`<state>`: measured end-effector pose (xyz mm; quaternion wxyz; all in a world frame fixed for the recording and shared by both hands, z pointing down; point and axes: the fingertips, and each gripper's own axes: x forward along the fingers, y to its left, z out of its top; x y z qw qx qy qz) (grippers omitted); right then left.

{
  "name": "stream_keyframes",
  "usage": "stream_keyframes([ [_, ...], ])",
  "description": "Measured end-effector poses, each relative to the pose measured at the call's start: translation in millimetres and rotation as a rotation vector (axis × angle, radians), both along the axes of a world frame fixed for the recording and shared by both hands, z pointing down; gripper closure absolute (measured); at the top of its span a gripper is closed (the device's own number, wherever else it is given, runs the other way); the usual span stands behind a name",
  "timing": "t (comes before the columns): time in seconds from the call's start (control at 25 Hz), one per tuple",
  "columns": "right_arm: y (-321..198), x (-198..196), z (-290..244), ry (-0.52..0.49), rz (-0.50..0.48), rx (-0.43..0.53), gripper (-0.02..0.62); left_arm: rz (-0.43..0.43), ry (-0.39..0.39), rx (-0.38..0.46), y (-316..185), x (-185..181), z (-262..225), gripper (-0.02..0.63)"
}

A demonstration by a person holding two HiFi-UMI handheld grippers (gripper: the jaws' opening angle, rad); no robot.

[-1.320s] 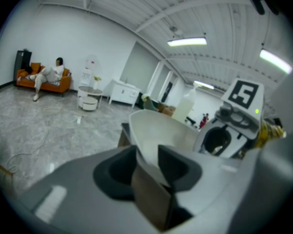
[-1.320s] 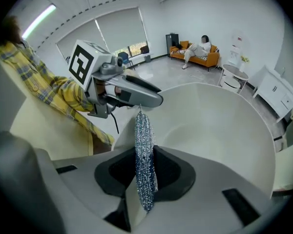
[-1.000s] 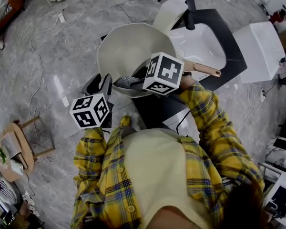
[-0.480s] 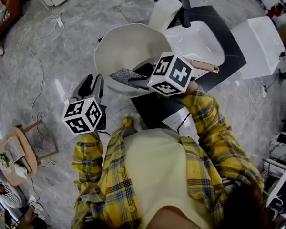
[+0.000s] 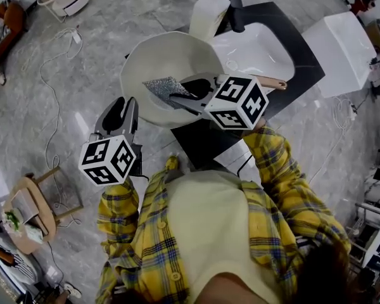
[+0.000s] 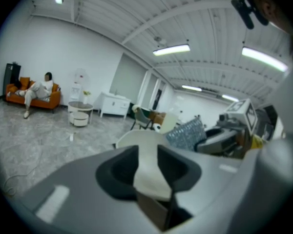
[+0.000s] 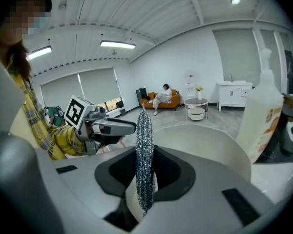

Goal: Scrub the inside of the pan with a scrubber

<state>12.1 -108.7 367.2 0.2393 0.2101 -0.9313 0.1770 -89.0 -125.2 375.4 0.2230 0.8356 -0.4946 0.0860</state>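
— Over on your left side, what have you got?

— On my left, the left gripper (image 6: 147,168) has its jaws drawn in to a narrow gap. The cream rim of the pan (image 5: 168,59) fills that gap, pinched between the dark pads. The pan hangs out past the left edge of the black counter (image 5: 307,62), above the grey floor. It's tipped so its pale inside faces up at my head camera.

— And the handle?

— It runs off to my right. Only its copper-coloured end (image 5: 273,83) shows, beside the white sink (image 5: 266,59); the rest is behind the marker cube.

— What about your right side?

— My right gripper (image 7: 145,174) is closed on the scrubber (image 5: 166,86), a flat silver, glittery pad. In the right gripper view I see it edge-on, standing upright between the pads and poking out well beyond them.

— Is it on the pan?

— From above, it lies across the inside of the pan, toward the near rim. (Whether it actually presses on the surface, I can't tell from either camera.)

— Anything else close by?

— A white pump bottle (image 5: 209,14) stands at the far edge of the pan, next to a black tap (image 5: 235,10). My yellow checked sleeves (image 5: 285,170) fill the bottom of the head view.
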Motion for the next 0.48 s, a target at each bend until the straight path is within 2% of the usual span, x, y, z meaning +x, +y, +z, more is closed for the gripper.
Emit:
stream_keyframes([
  [0.16,-5,14,-10,-0.073,0.103,0.013,0.514,0.023,0.012,0.017,2,8,-8,0.497],
  [0.36,-9,34,-16,-0.155,0.24,-0.001,0.514,0.022,0.046,0.026,1,11,-10,0.557],
  [0.48,-10,45,-18,-0.21,0.309,-0.02,0.514,0.03,0.037,0.026,2,13,-9,0.566],
])
